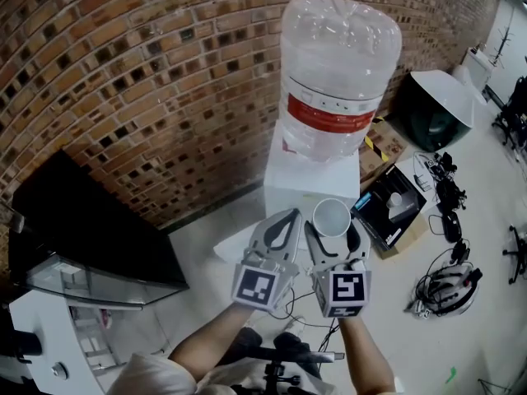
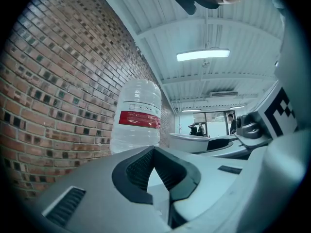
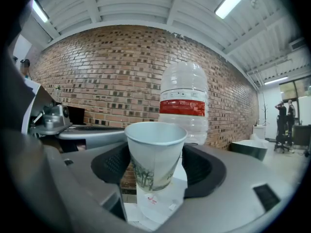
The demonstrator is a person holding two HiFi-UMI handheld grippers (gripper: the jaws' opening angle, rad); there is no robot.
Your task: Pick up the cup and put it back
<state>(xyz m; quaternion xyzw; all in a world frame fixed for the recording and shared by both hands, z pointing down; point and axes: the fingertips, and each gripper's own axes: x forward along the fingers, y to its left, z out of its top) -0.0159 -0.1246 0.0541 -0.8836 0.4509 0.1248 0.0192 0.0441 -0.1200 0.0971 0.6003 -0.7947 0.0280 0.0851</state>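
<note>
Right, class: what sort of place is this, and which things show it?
Likely an office or workshop corner: water dispenser with its big bottle, brick wall, cables strewn on the floor.

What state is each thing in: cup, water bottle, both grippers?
paper cup: upright, looks empty, gripped by the right gripper.
right gripper: shut on the paper cup.
left gripper: shut, holding nothing.
water bottle: inverted on the white dispenser, level unclear.
</note>
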